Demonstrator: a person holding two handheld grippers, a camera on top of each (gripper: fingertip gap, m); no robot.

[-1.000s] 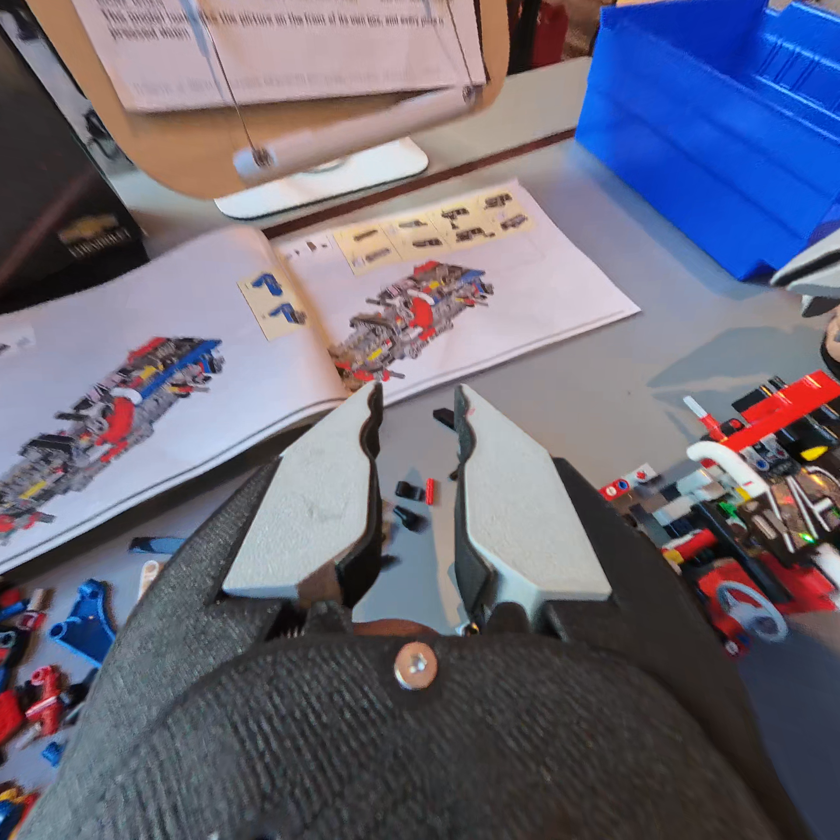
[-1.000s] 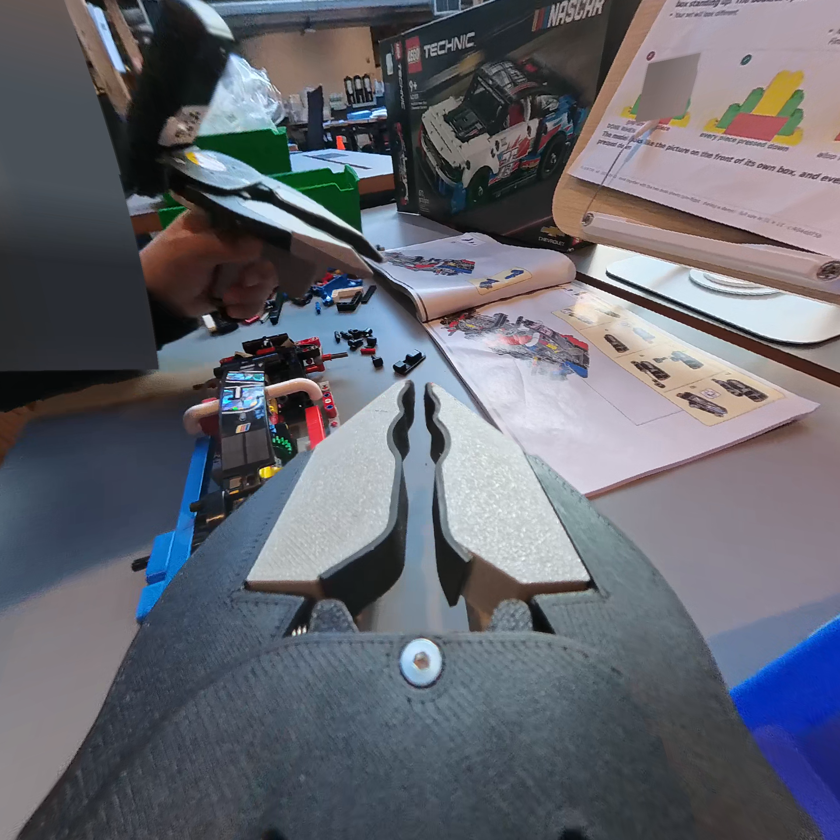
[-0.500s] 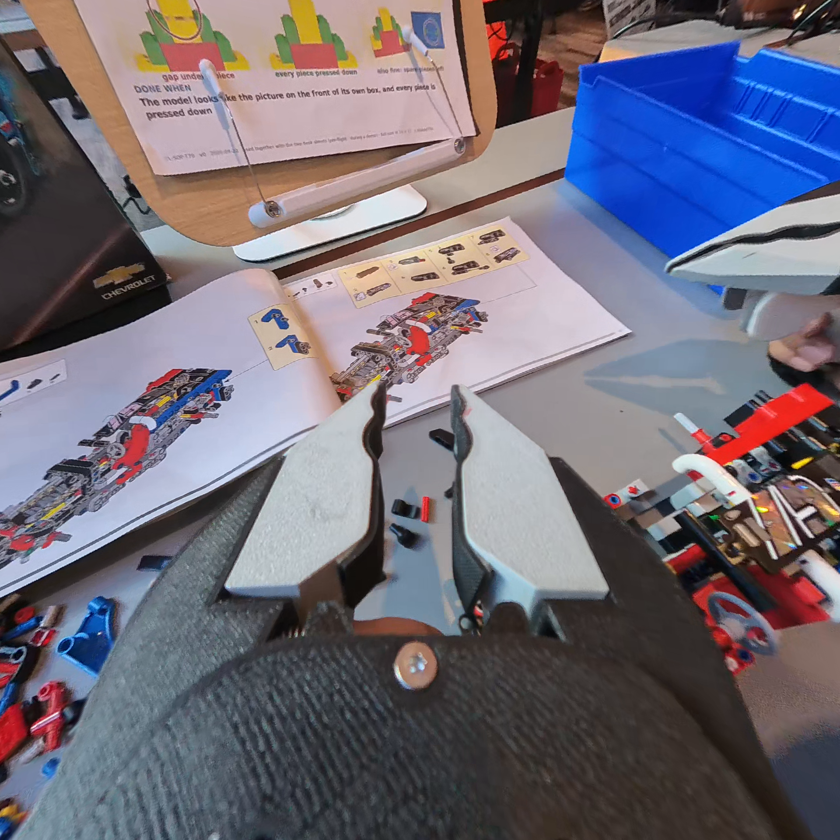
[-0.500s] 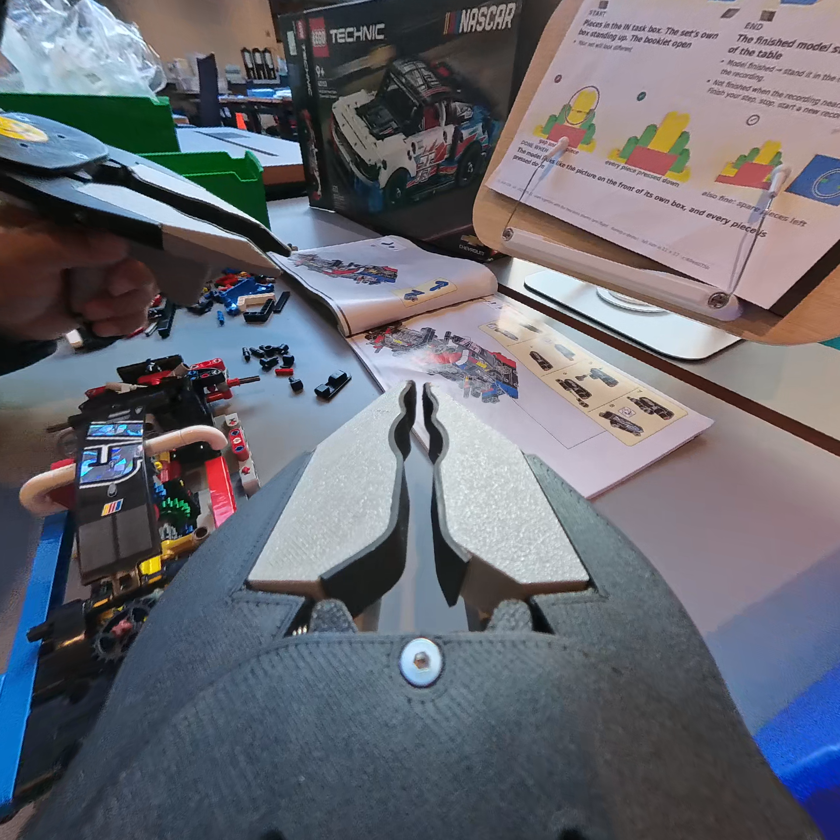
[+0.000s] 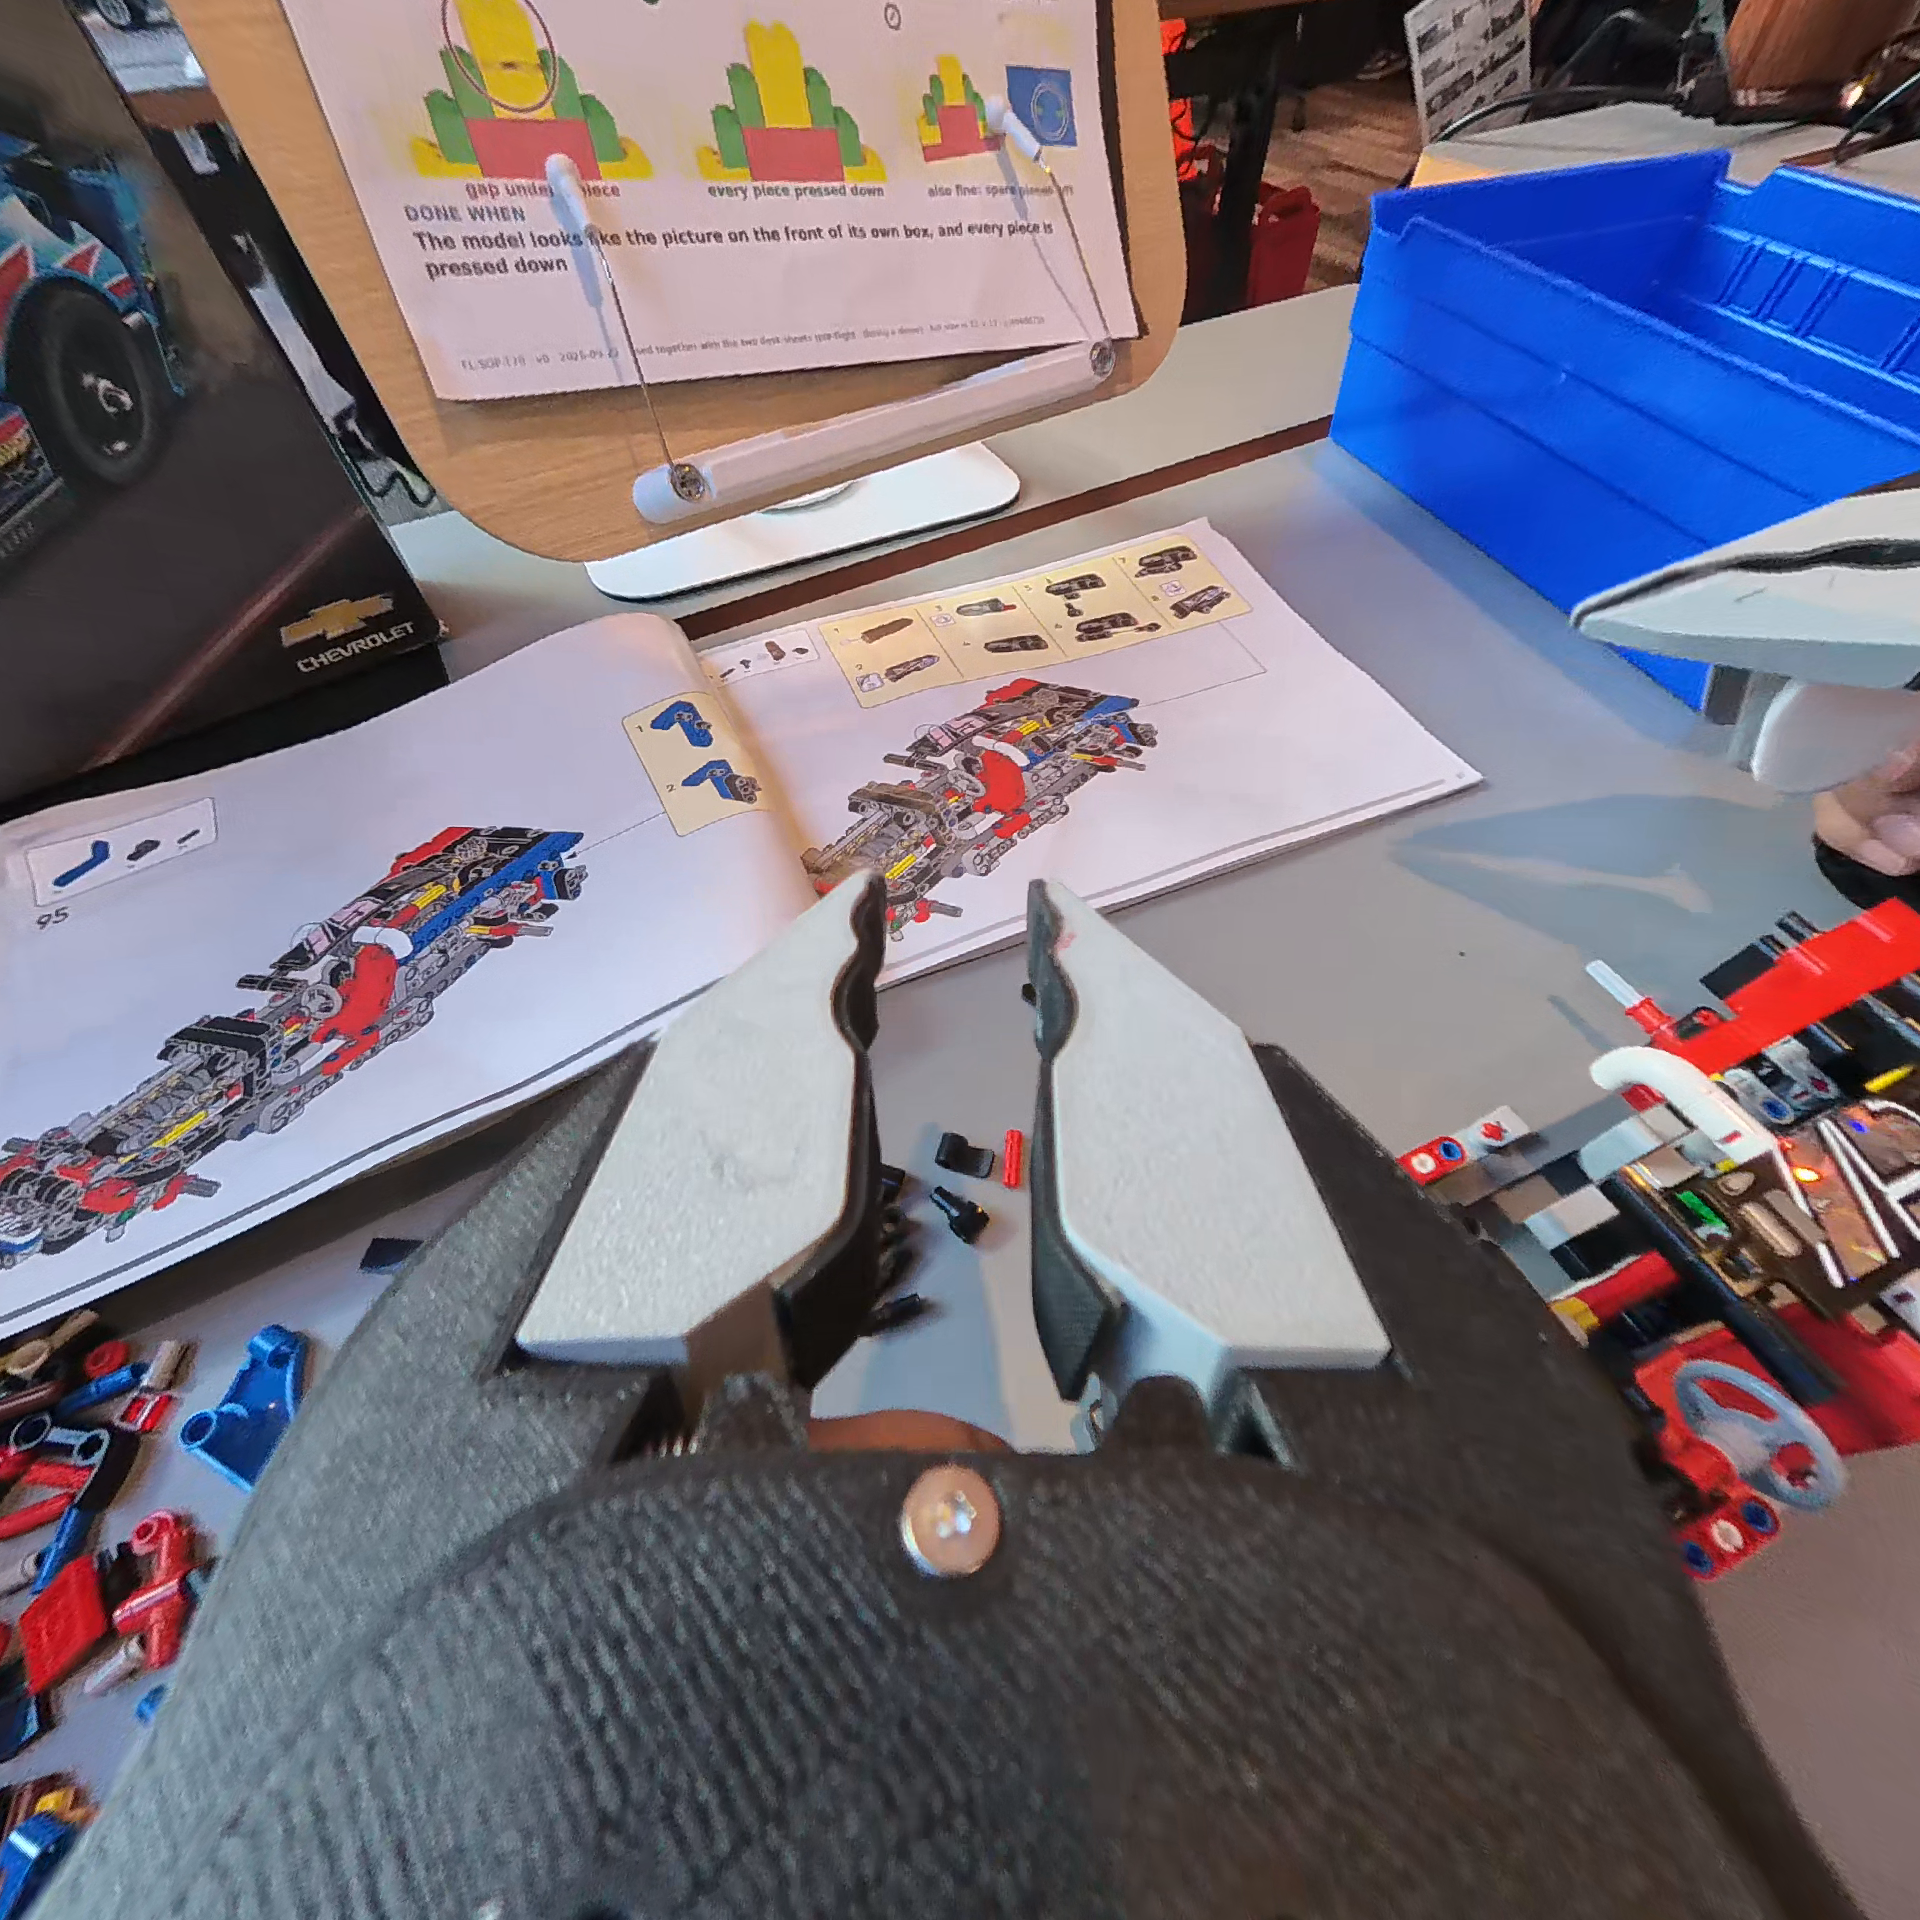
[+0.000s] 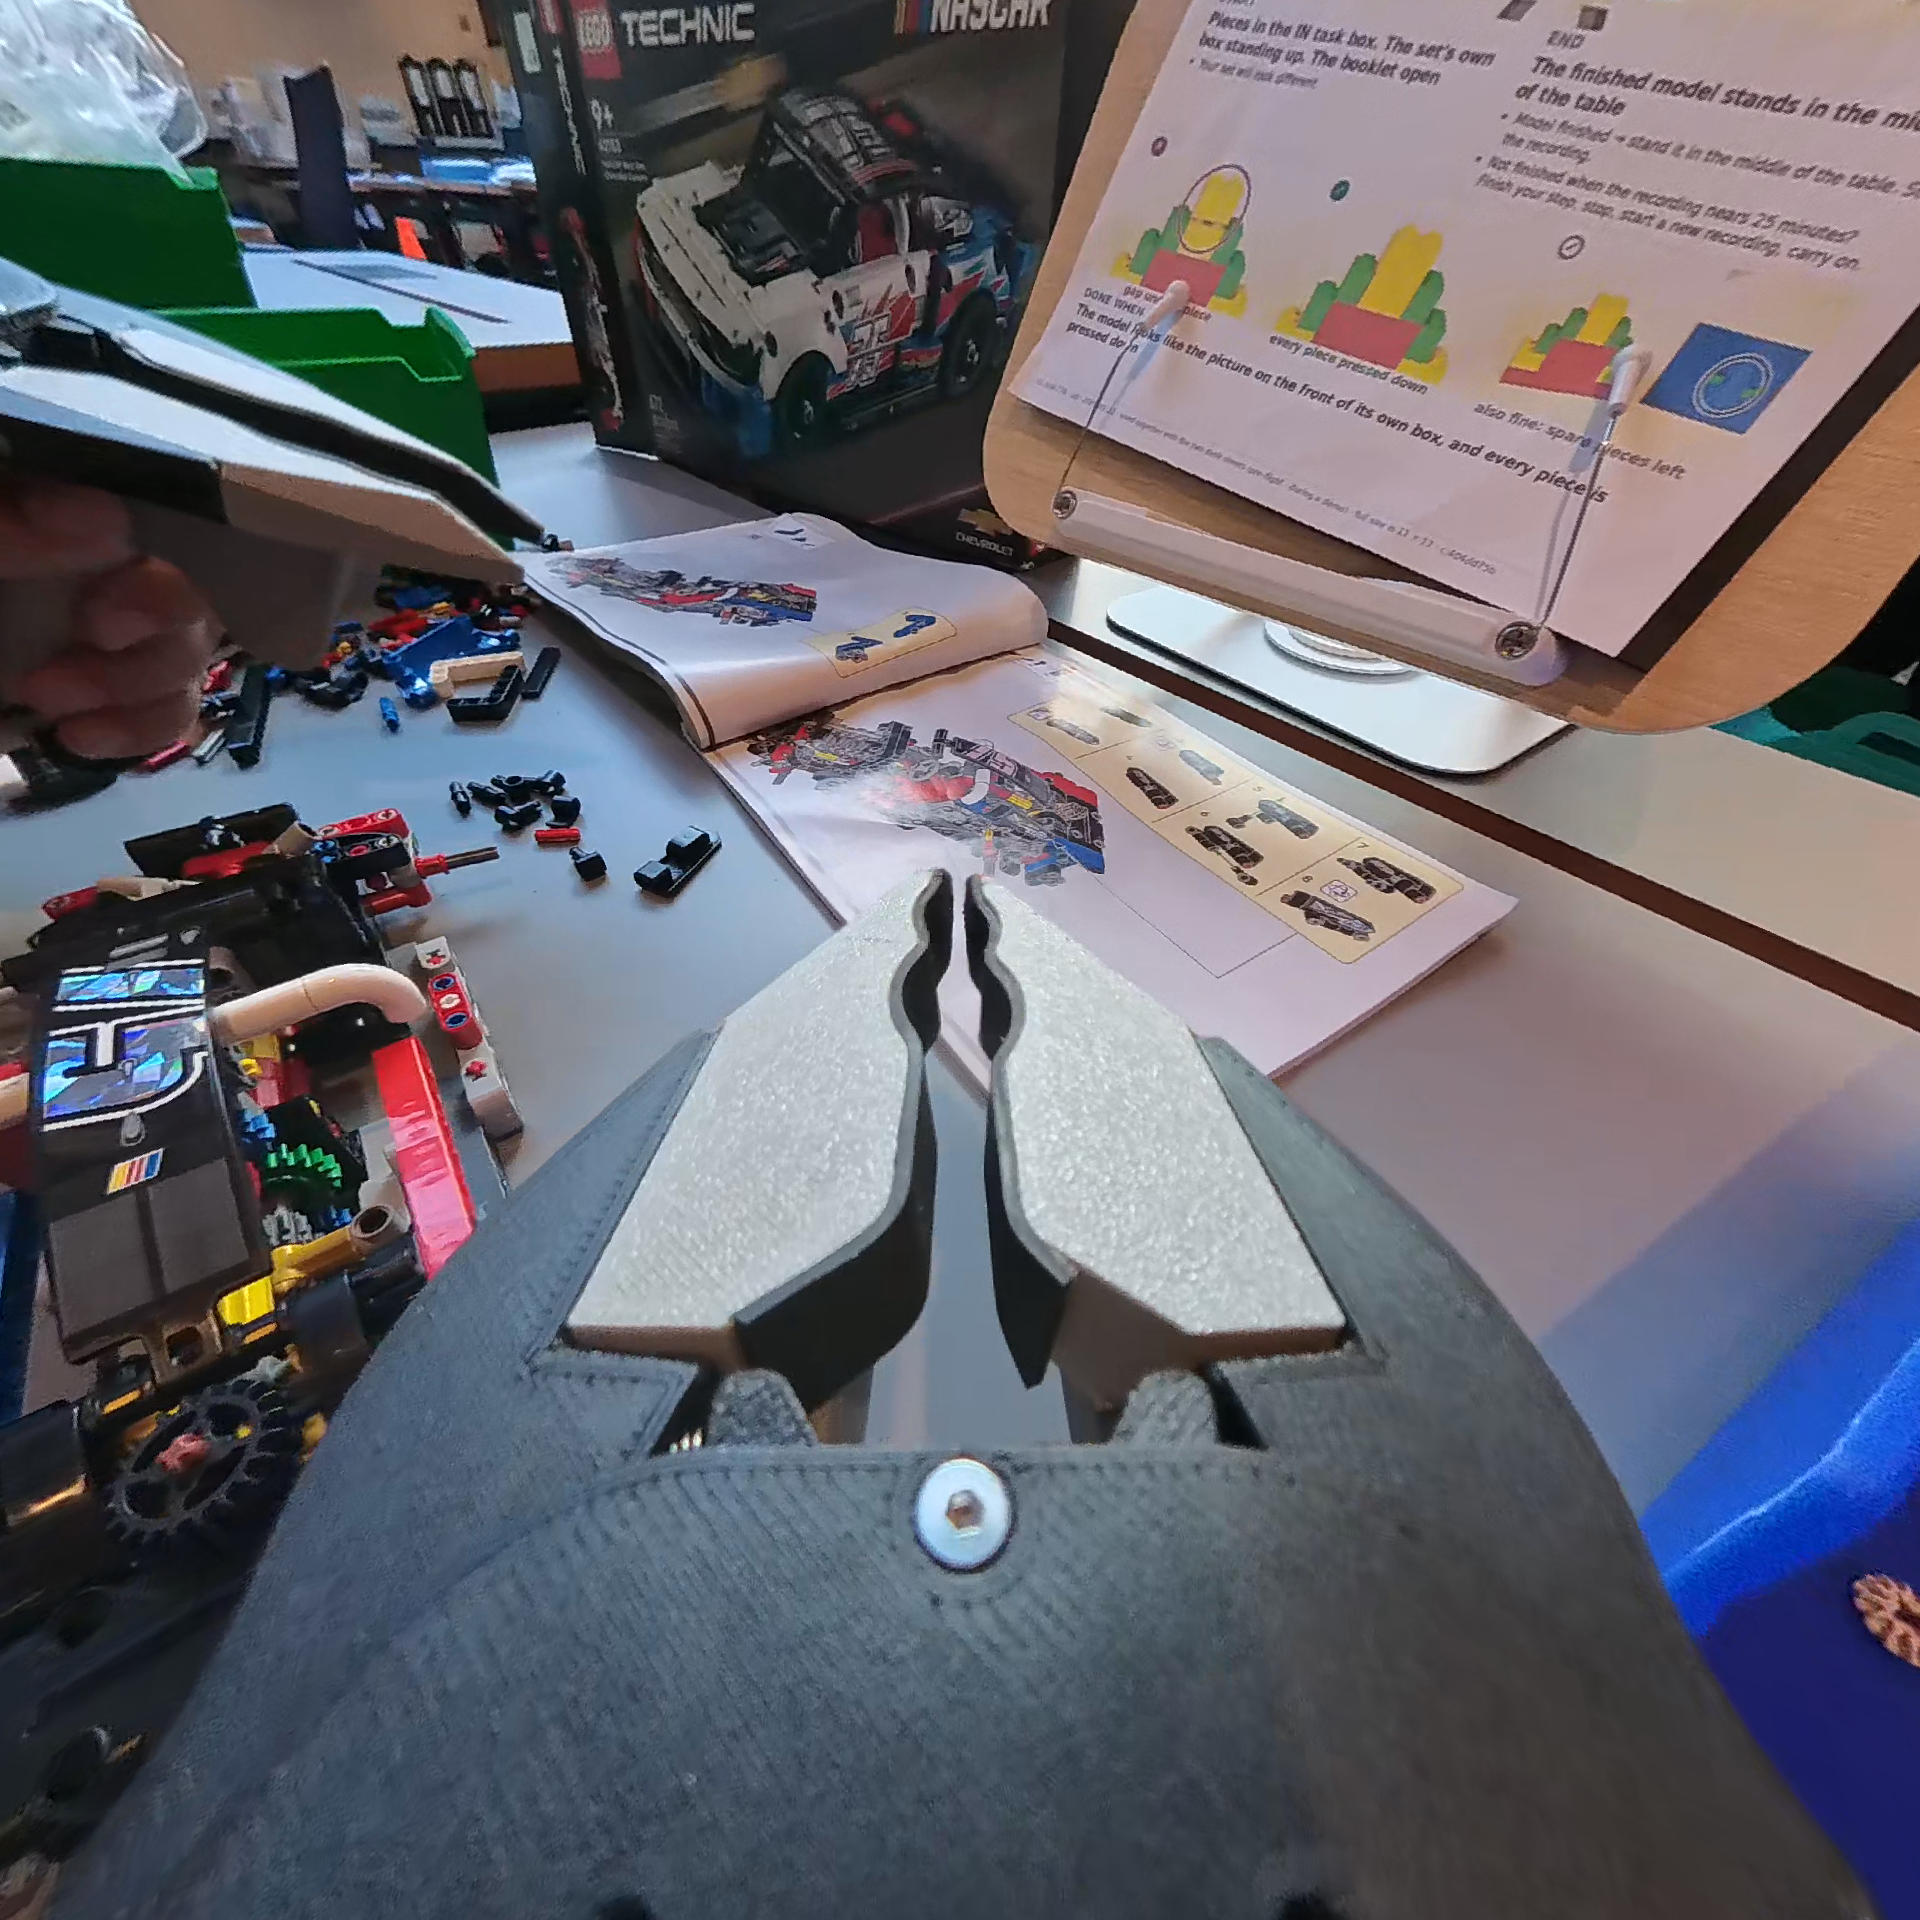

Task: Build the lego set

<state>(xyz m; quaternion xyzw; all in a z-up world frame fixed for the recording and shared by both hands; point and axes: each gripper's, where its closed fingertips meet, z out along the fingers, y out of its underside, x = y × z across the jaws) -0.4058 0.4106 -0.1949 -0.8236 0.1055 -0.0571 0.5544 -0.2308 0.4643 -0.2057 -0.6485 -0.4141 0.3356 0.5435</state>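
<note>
The part-built lego car (image 5: 1766, 1195) lies on the grey table at the right of the left wrist view, and at the left of the right wrist view (image 6: 187, 1143). My left gripper (image 5: 956, 904) is open and empty, held above small black pins (image 5: 961, 1210) and a red pin (image 5: 1013, 1156). My right gripper (image 6: 958, 894) is shut and empty, held above the table near the open instruction booklet (image 6: 1039, 790). The same pins (image 6: 520, 805) lie beyond the car in the right wrist view. The left gripper also shows in the right wrist view (image 6: 270, 478).
Loose blue, red and black pieces (image 5: 114, 1507) lie at the left. A blue bin (image 5: 1621, 374) stands at the back right. A sheet on a wooden stand (image 5: 748, 260) and the set's box (image 6: 790, 239) stand behind the booklet (image 5: 520, 883). A green bin (image 6: 343, 364) is farther off. The tips of one gripper are about 20 cm away from the tips of the other.
Both grippers have lifted and tilted up, so more of the stand and box shows. The left jaws have opened slightly wider. The right jaws stay shut.
</note>
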